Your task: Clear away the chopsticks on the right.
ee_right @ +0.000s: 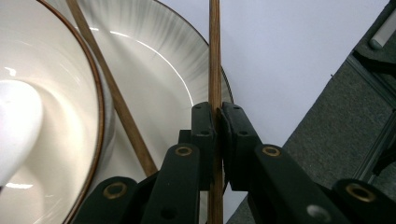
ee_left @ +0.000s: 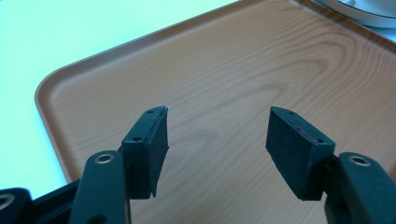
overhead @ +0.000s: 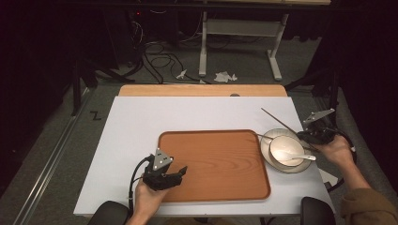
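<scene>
A wooden chopstick (ee_right: pixel 214 56) runs upright between my right gripper's (ee_right: pixel 217 109) jaws, which are shut on it. In the high view that chopstick (overhead: pixel 279 121) slants up and left from the right gripper (overhead: pixel 315 136) at the table's right edge. A second chopstick (ee_right: pixel 105 79) lies across the white plate (ee_right: pixel 154 70), against the bowl (ee_right: pixel 51 84). The bowl (overhead: pixel 284 147) sits on the plate (overhead: pixel 267 140) with a white spoon (overhead: pixel 302 158) in it. My left gripper (ee_left: pixel 217 126) hangs open over the brown tray (ee_left: pixel 233 70), nothing between its pads; in the high view it (overhead: pixel 180 172) is at the tray's (overhead: pixel 216 164) near left corner.
The white table top (overhead: pixel 141 122) spreads to the left of and behind the tray, with a wooden strip (overhead: pixel 202 90) along its far edge. Beyond it, cables (overhead: pixel 157 58), desk legs (overhead: pixel 202 47) and paper scraps (overhead: pixel 224 76) lie on the floor.
</scene>
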The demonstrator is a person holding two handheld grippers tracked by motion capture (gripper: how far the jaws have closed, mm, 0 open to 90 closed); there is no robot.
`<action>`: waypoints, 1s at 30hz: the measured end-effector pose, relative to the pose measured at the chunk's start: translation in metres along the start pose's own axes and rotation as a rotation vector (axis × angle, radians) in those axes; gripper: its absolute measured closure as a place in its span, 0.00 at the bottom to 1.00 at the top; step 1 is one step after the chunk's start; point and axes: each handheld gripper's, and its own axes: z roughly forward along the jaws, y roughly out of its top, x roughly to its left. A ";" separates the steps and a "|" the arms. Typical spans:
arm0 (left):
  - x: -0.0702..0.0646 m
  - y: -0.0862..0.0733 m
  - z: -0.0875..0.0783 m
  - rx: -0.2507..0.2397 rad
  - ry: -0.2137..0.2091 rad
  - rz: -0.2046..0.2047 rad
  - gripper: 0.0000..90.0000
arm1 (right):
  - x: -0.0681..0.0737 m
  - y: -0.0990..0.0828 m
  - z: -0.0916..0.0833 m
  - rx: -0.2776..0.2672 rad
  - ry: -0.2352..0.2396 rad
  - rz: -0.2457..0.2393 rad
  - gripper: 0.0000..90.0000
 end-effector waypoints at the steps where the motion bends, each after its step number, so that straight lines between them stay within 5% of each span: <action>1: 0.000 0.001 0.001 0.002 -0.003 0.002 0.43 | 0.001 -0.001 -0.004 -0.009 -0.007 -0.004 0.94; 15: -0.005 0.009 0.011 0.001 -0.059 0.034 0.43 | 0.014 -0.011 -0.042 -0.093 -0.033 0.032 0.94; 20: -0.007 0.013 0.014 -0.003 -0.081 0.047 0.43 | 0.022 -0.020 -0.063 -0.166 -0.027 0.071 0.94; 30: -0.011 0.017 0.018 -0.007 -0.106 0.067 0.43 | 0.032 -0.038 -0.085 -0.185 -0.062 0.089 0.94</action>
